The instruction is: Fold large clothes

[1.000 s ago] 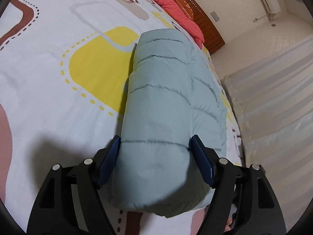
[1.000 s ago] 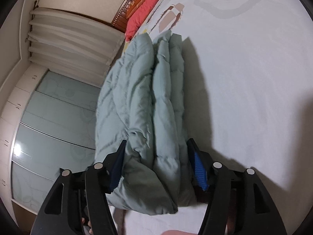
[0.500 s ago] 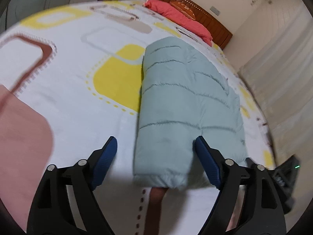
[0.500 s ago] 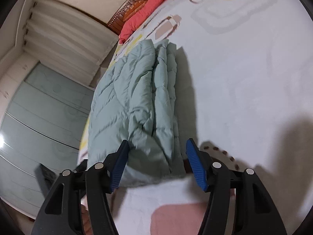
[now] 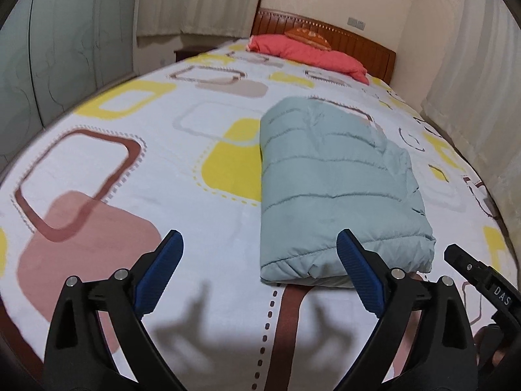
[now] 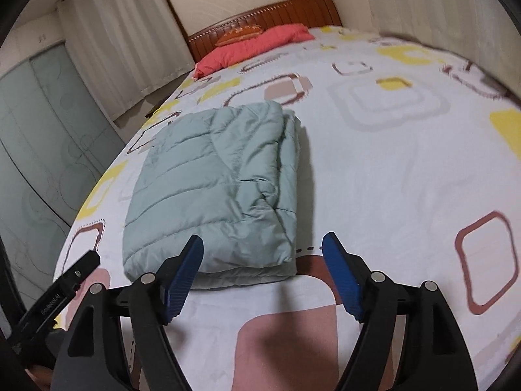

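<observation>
Task status: the pale green quilted garment (image 5: 335, 189) lies on the bed (image 5: 182, 176) as a compact multi-layer bundle, edges roughly squared, so the folding looks essentially finished; at most a smoothing or squaring of the looser layered edge seen in the right wrist view at about 4 o'clock on the bundle remains, as a judgement. Left tongs (image 5: 260, 270): jaws have just been opening and now stand wide apart, with nothing between them; the bundle's near corner sits just beyond the right pad, at 1 o'clock. Right tongs (image 6: 262, 268): jaws likewise have just been opening, parted and empty, with the bundle at 11 o'clock, apart from both pads. Count: one folded garment, one bed, one red pillow (image 5: 306, 53) at 12 o'clock by the wooden headboard (image 5: 364, 44), two tongs.
</observation>
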